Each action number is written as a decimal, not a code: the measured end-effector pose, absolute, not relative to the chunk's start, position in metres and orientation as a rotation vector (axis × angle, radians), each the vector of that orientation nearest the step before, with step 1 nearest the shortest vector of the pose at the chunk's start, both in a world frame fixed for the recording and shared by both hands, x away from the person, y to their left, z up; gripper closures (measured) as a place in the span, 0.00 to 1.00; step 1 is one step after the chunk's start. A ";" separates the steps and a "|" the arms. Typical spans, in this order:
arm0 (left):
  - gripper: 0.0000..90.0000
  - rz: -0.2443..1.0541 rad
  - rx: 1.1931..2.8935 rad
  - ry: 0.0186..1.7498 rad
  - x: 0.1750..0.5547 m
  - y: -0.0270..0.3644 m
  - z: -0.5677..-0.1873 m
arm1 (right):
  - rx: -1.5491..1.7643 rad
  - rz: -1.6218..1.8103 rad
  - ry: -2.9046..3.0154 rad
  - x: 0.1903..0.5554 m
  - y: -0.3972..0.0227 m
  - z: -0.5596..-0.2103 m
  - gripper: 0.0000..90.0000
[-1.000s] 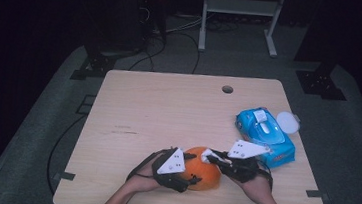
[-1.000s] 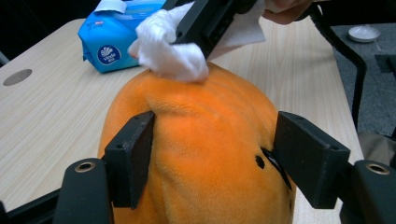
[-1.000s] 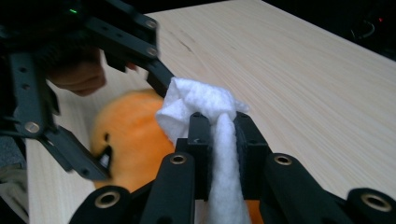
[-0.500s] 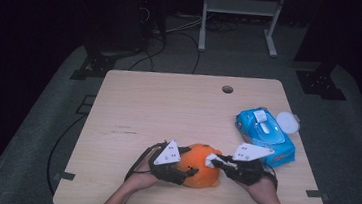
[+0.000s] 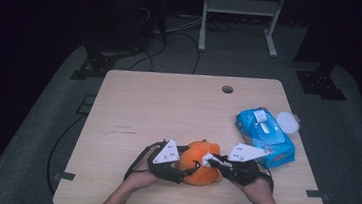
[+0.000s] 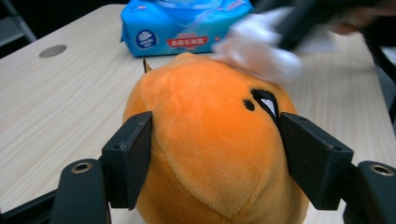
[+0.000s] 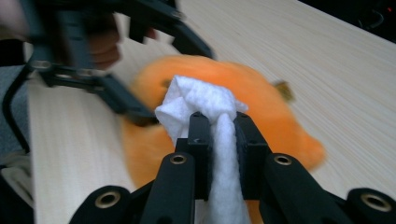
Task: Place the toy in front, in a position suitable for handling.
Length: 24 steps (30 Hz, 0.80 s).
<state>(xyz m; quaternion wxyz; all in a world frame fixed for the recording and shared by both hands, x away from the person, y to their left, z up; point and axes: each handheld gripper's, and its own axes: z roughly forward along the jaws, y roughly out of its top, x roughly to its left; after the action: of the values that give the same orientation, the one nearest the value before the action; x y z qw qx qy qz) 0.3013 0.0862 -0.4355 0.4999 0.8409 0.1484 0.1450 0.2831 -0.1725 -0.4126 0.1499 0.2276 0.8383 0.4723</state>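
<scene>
One round orange plush toy (image 6: 210, 154), black-eyed, touched by a white wipe (image 7: 201, 105).

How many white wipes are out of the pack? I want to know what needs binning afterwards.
1. The white wipe is clamped in the right tongs and pressed on top of the orange plush toy. Others may be hidden under the toy or inside the blue pack.
</scene>
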 end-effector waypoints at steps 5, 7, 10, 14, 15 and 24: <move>0.16 0.253 2.016 0.348 0.306 0.095 -0.431 | 0.651 1.324 2.393 0.286 -0.171 -0.414 0.87; 0.19 0.252 2.012 0.313 0.304 0.098 -0.430 | 0.688 1.312 2.370 0.291 -0.177 -0.416 0.87; 0.43 0.278 2.025 0.328 0.304 0.099 -0.430 | 0.698 1.280 2.362 0.293 -0.182 -0.416 0.87; 0.47 0.285 2.000 0.388 0.307 0.097 -0.432 | 0.644 1.279 2.359 0.283 -0.174 -0.412 0.87; 0.47 0.273 1.985 0.415 0.309 0.097 -0.433 | 0.621 1.310 2.369 0.280 -0.171 -0.411 0.87; 0.45 0.245 1.964 0.515 0.317 0.109 -0.437 | 0.543 1.228 2.440 0.279 -0.165 -0.420 0.87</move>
<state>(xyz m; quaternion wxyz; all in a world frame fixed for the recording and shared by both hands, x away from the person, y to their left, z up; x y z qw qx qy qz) 0.3174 0.1087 -0.4374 0.5214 0.8195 0.2149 0.1024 0.2794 -0.1650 -0.4197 0.1771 0.1919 0.8623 0.4339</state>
